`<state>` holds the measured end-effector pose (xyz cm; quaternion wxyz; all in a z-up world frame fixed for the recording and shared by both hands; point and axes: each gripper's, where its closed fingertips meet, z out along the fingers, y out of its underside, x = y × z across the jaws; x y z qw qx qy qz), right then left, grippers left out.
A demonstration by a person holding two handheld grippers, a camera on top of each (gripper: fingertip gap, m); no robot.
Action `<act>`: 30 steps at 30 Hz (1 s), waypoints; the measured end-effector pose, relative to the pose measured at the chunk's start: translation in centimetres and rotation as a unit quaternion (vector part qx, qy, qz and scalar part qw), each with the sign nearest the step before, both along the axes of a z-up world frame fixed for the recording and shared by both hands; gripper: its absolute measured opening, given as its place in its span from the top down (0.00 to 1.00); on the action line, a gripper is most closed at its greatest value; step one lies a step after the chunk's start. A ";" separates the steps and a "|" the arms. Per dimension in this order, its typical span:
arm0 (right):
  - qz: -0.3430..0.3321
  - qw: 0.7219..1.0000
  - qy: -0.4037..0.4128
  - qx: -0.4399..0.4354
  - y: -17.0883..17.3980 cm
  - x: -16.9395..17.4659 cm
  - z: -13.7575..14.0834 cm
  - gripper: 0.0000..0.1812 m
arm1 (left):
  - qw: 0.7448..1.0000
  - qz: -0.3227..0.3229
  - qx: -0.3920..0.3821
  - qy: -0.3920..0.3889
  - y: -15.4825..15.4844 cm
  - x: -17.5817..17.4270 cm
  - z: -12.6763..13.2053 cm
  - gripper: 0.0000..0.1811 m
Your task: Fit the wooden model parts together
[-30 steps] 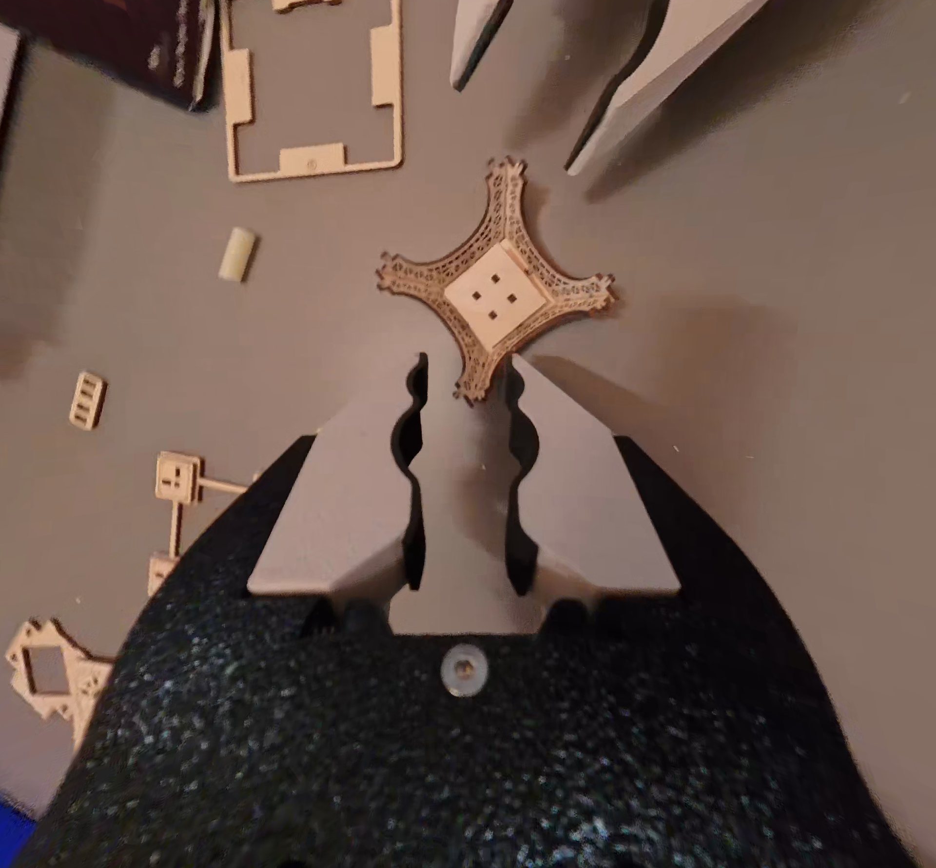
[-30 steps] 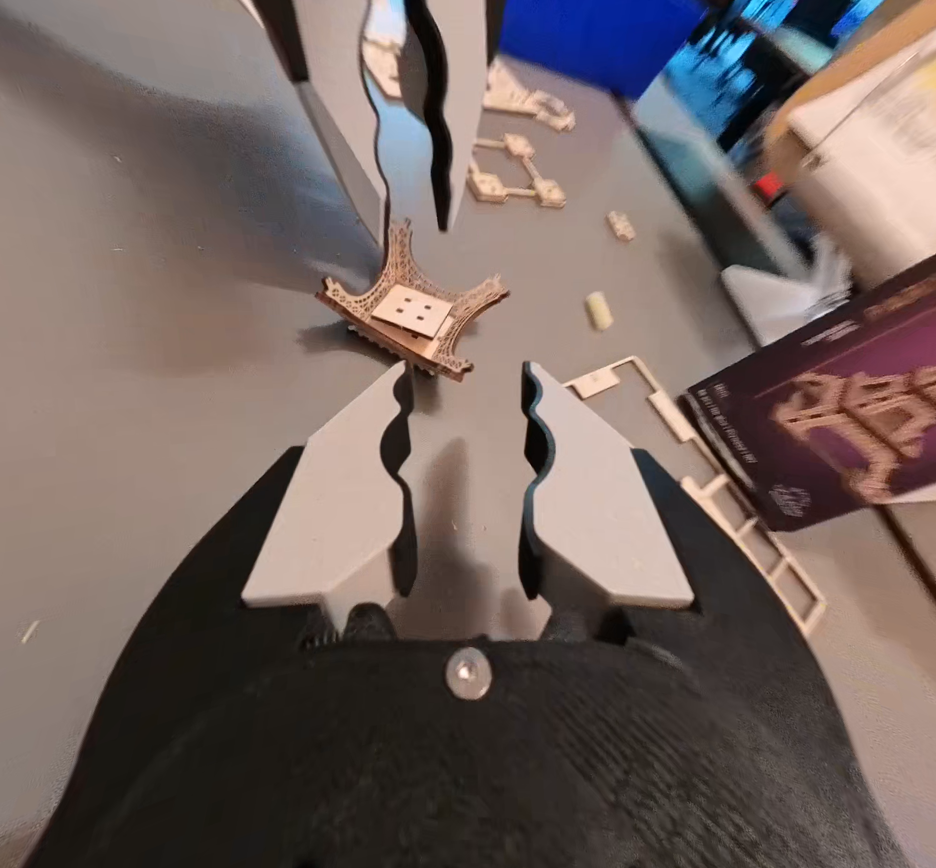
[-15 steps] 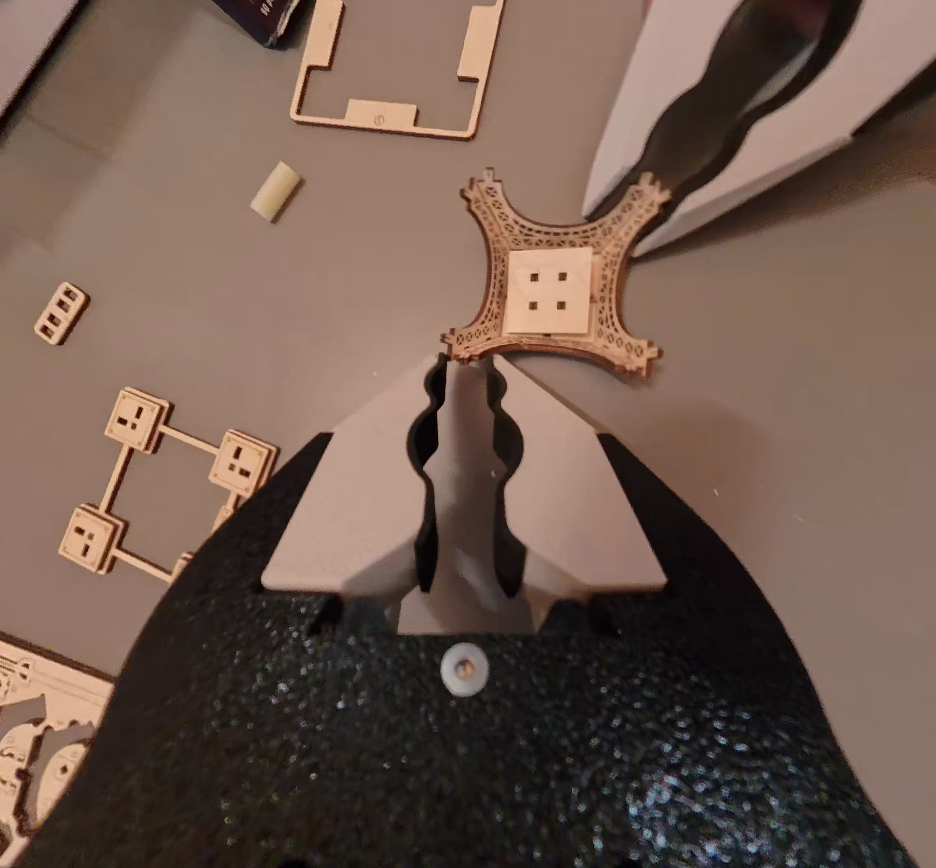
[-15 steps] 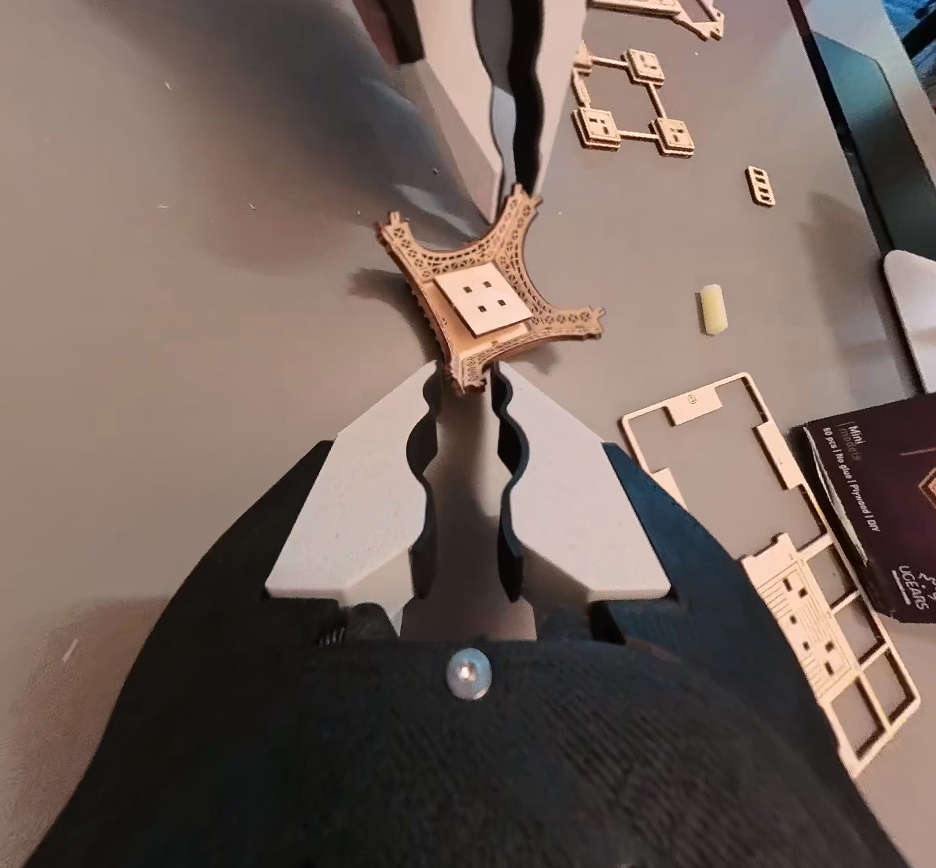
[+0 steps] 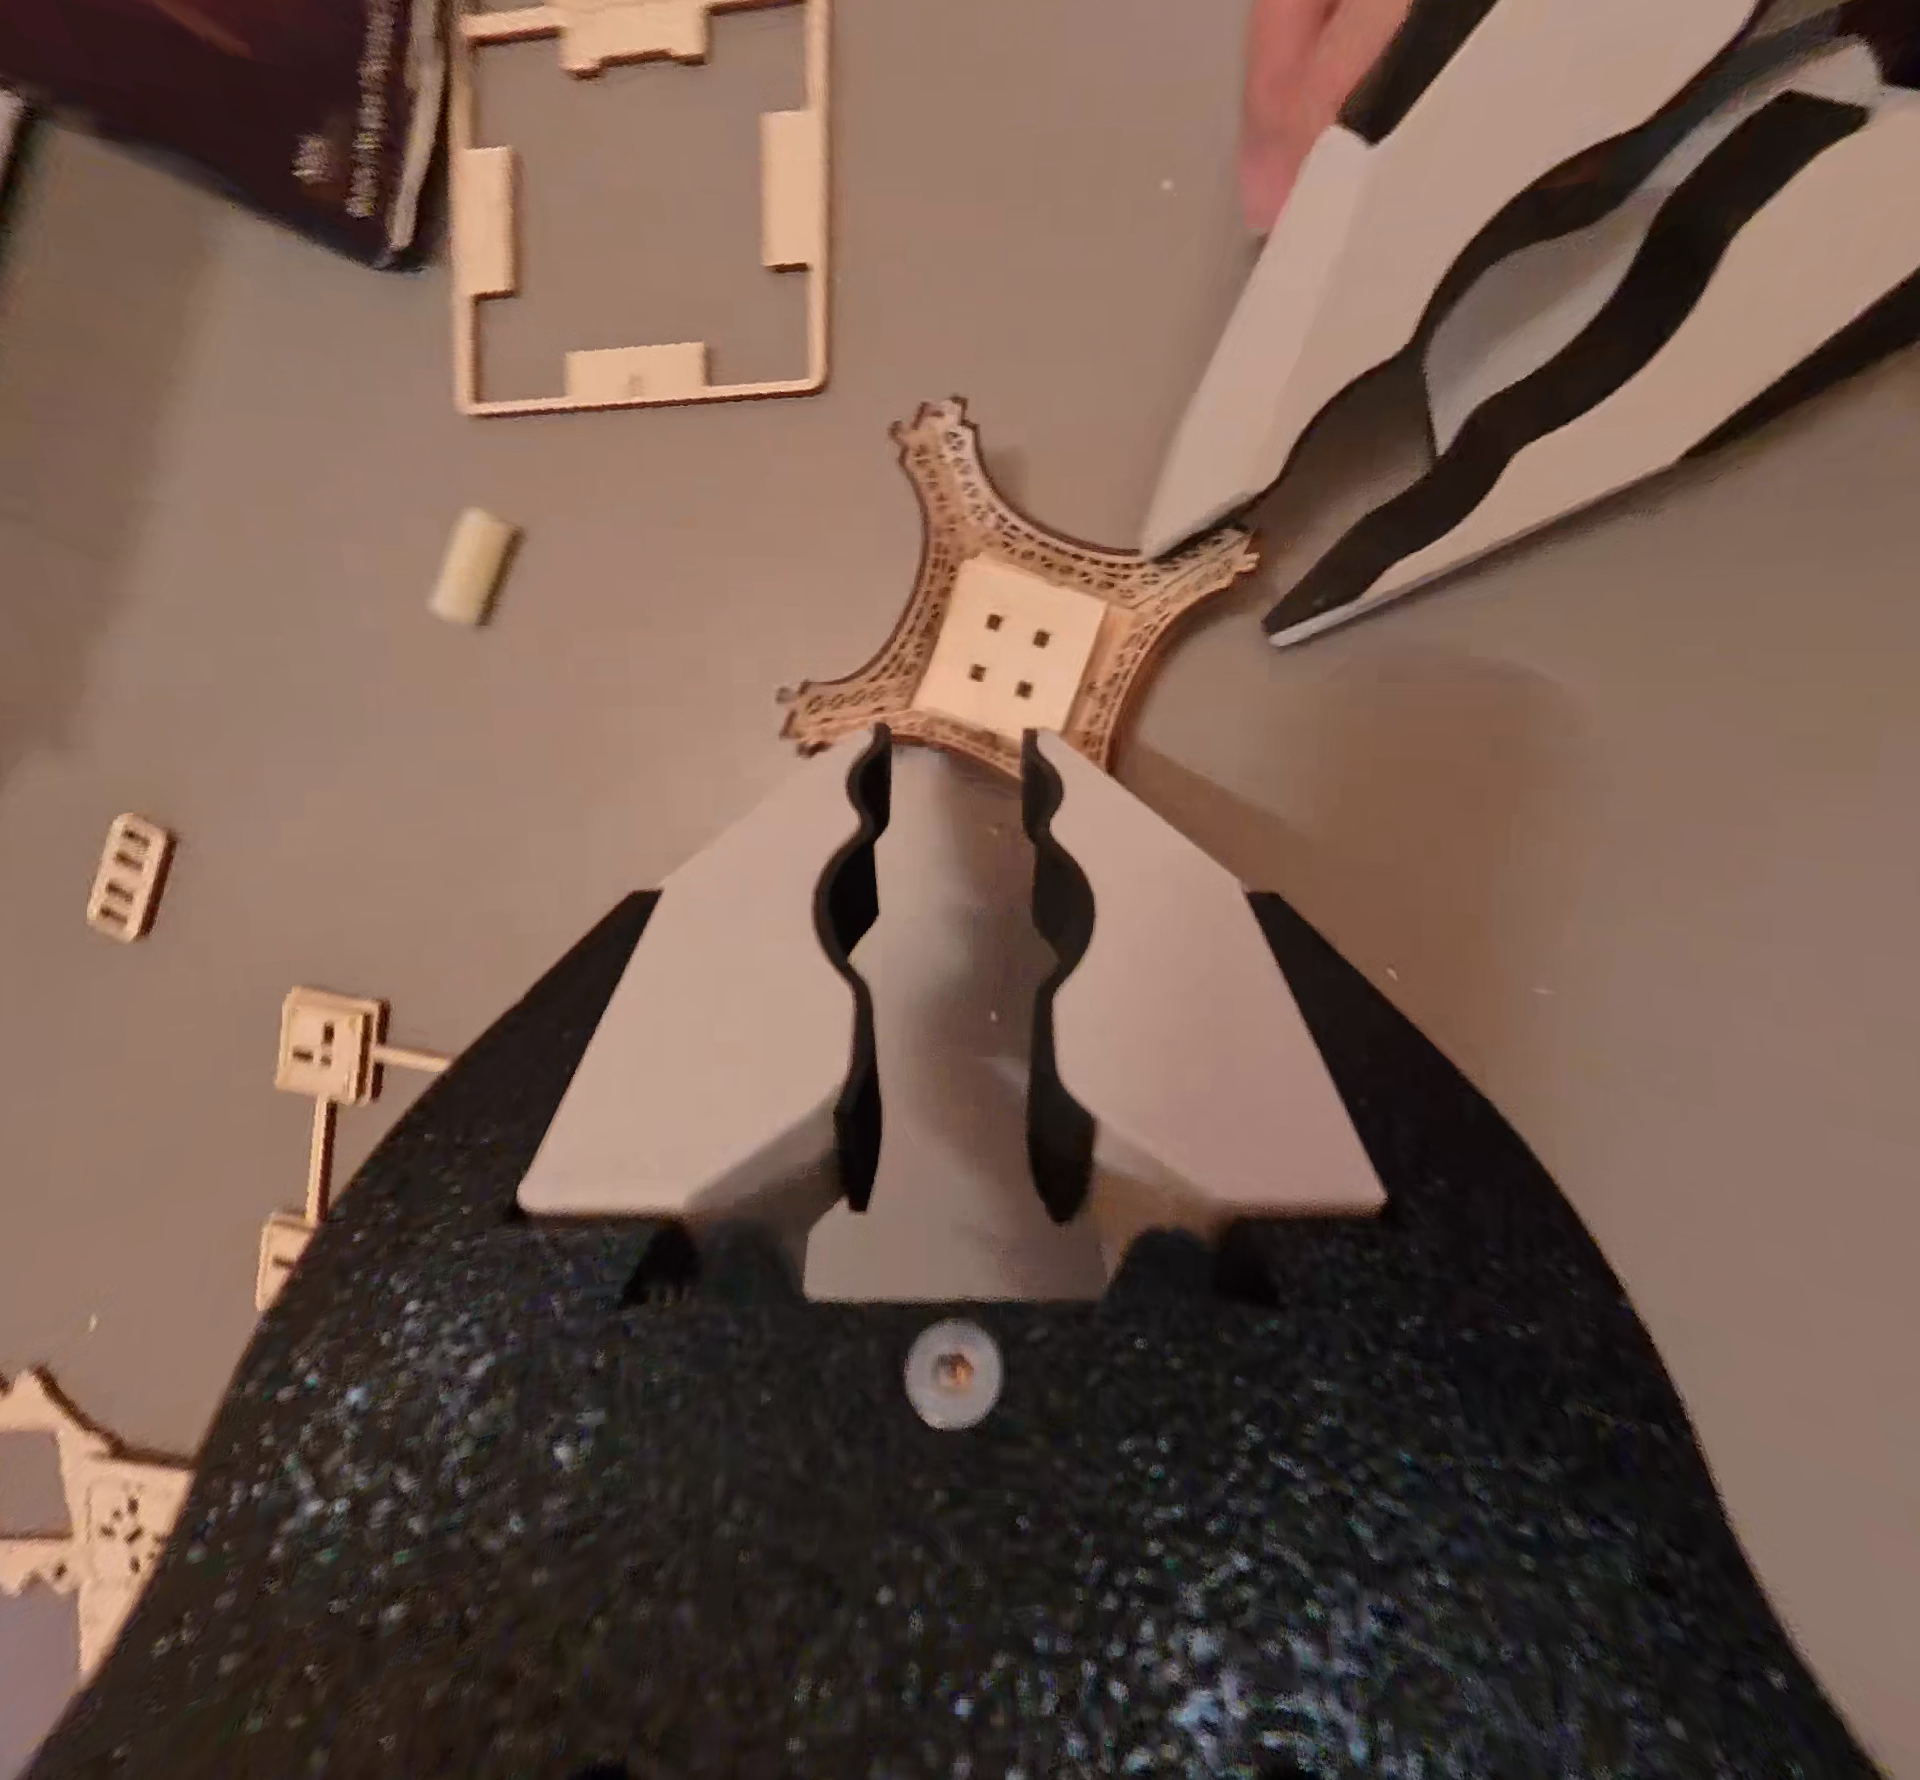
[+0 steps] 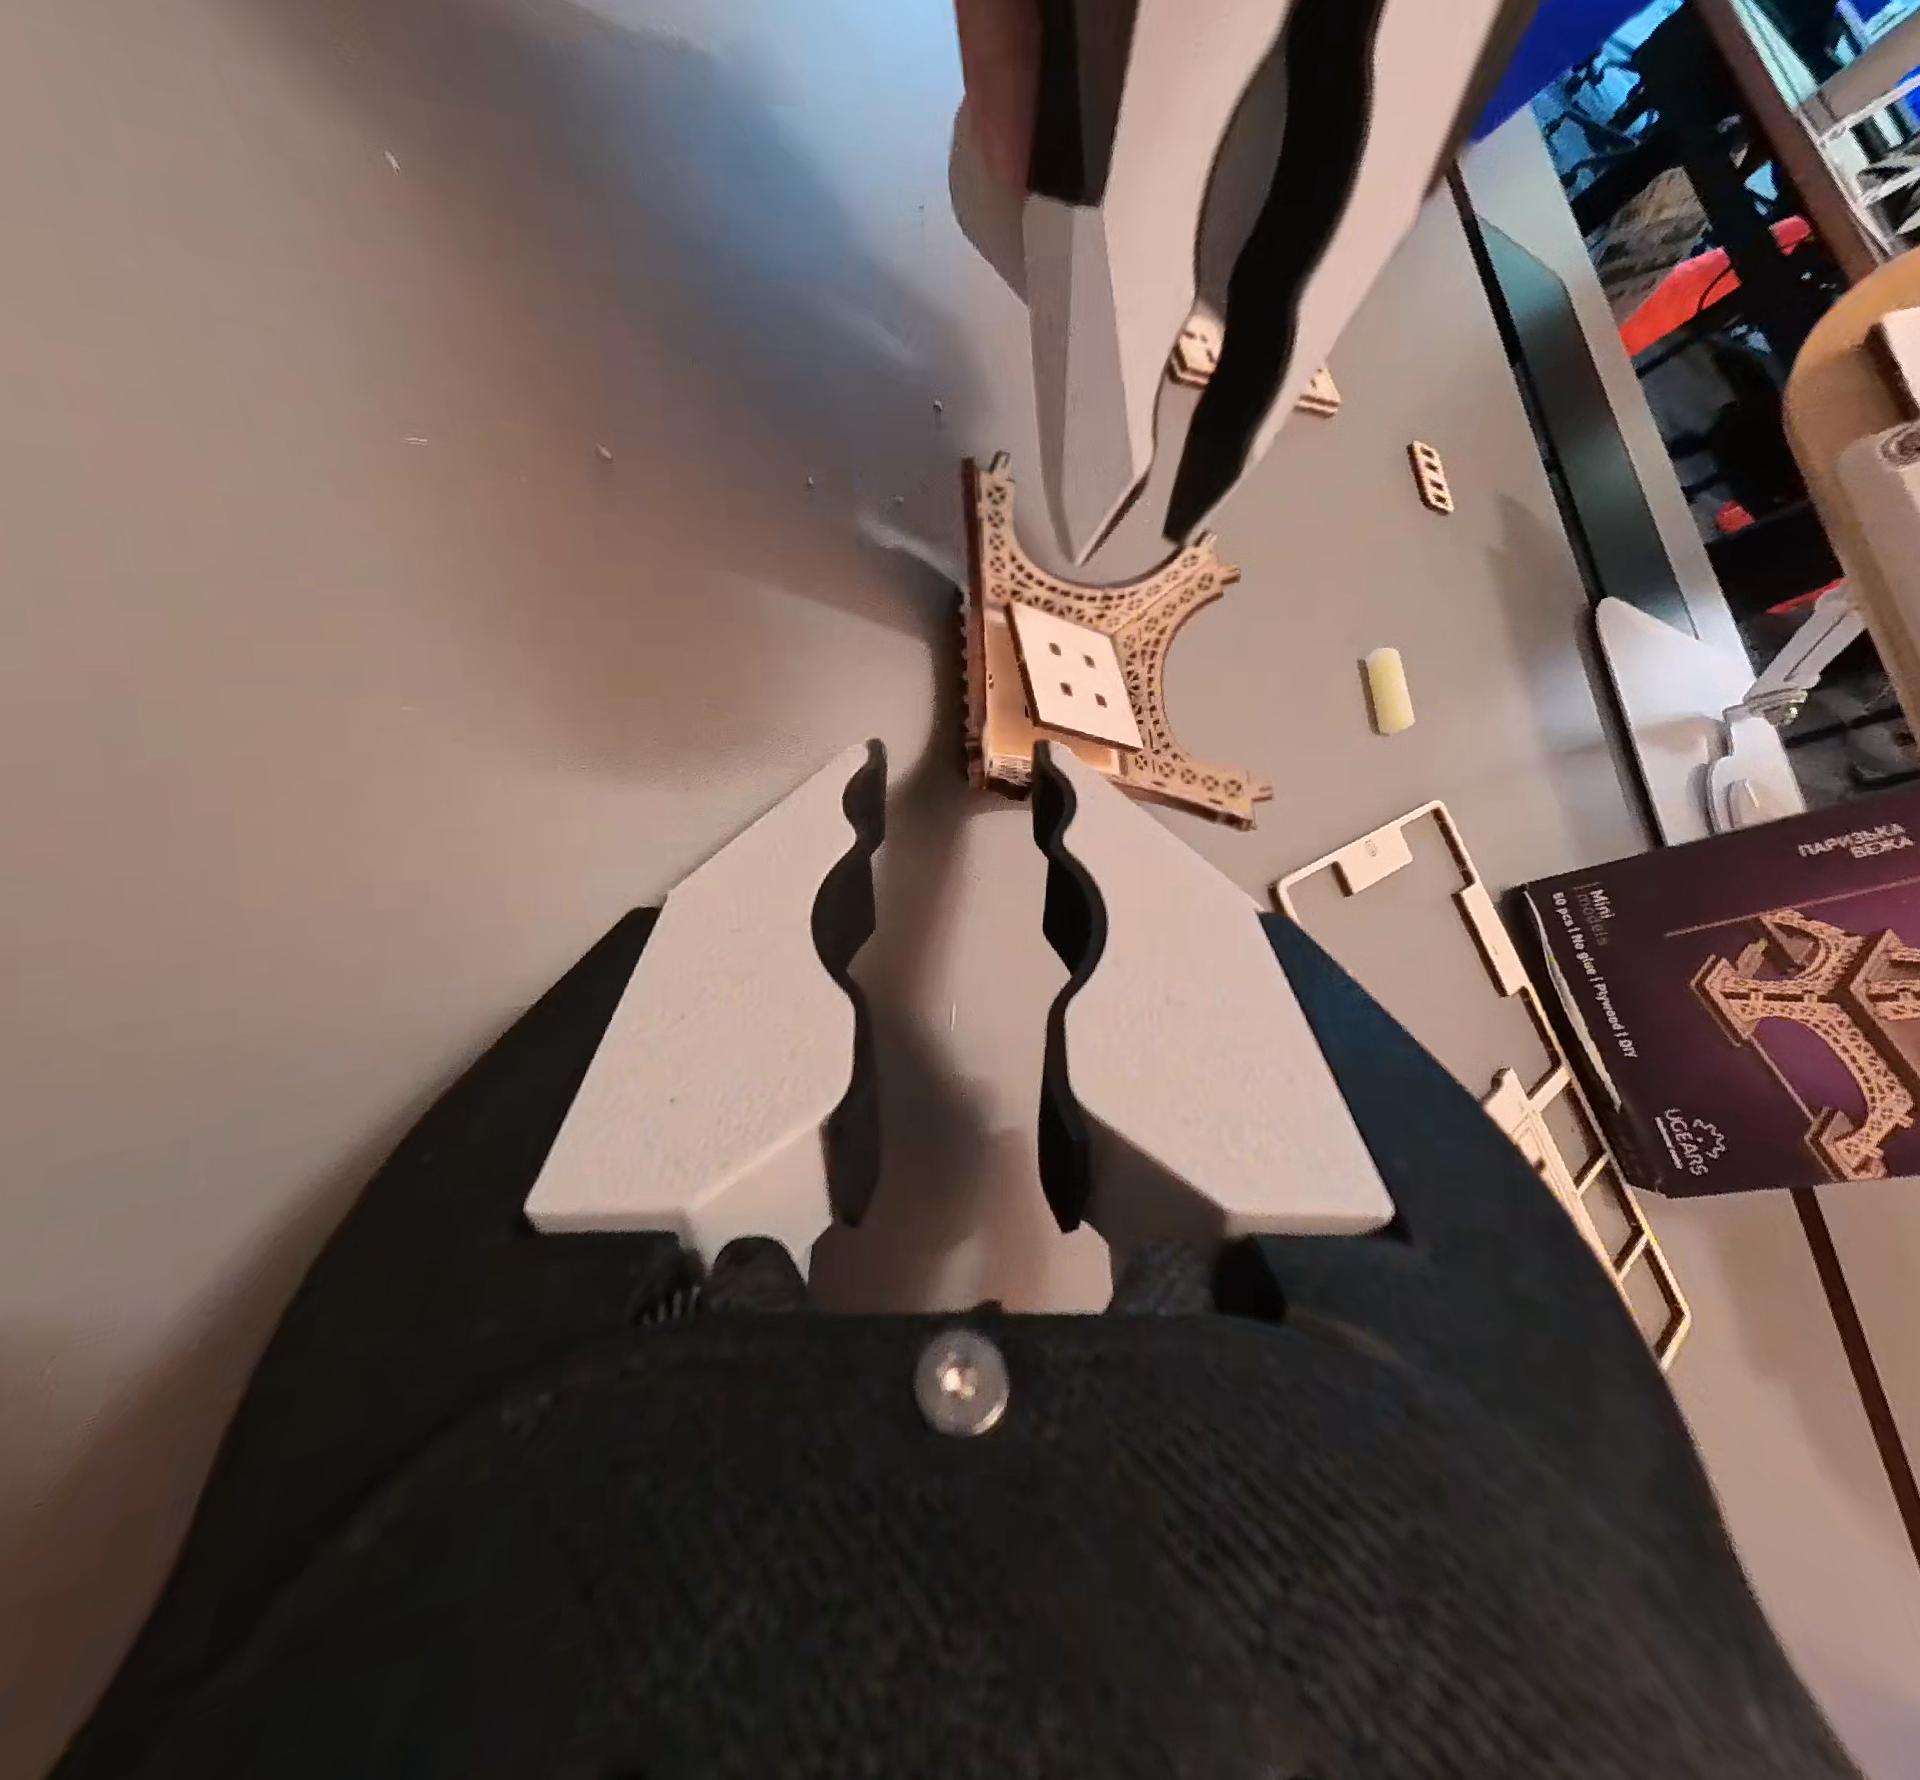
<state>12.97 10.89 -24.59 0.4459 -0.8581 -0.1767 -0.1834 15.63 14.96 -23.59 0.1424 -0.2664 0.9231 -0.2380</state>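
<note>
A wooden lattice tower base (image 5: 1013, 650) with four curved legs and a pale square plate with holes lies on the grey table; it also shows in the right wrist view (image 6: 1070, 681). My left gripper (image 5: 956, 743) is open, its tips at the base's near edge, and one leg is partly hidden behind a finger. It comes from above in the right wrist view (image 6: 1122, 546). My right gripper (image 6: 956, 754) is open, with the base's near corner at its tips. In the left wrist view it (image 5: 1216, 587) straddles the base's right leg.
A dark purple box (image 5: 208, 37) (image 6: 1745, 1013) and a punched-out wooden sheet frame (image 5: 644, 130) (image 6: 1455, 951) lie nearby. A small cream cylinder (image 5: 473, 567), a slotted piece (image 5: 130, 878), linked square plates (image 5: 327, 1055) and a lattice part (image 5: 83, 1522) lie to the left. A hand (image 5: 1299, 47) shows. Left tips to right tips: about 6 centimeters. The small cream cylinder (image 5: 473, 567) lies around 11 centimeters away from my left fingertips. It is also in sight in the right wrist view (image 6: 1393, 687).
Both grippers' jaws have widened from the near-shut stance on the base's legs half a second ago. The base has turned on the table.
</note>
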 end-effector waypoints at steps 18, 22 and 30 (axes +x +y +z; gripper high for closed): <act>0.003 1.000 -0.018 0.019 -0.5 0.0 0.3 0.88 | 0.978 -0.145 0.088 0.122 -1.9 0.4 -1.7 0.87; 0.003 0.999 -0.027 0.016 -0.2 -0.1 0.1 0.89 | 0.977 -0.148 0.091 0.124 -2.0 0.1 -1.8 0.88; 0.004 0.999 -0.035 0.017 -0.1 -0.1 0.1 0.90 | 0.980 -0.155 0.098 0.073 -1.8 1.0 -0.7 0.87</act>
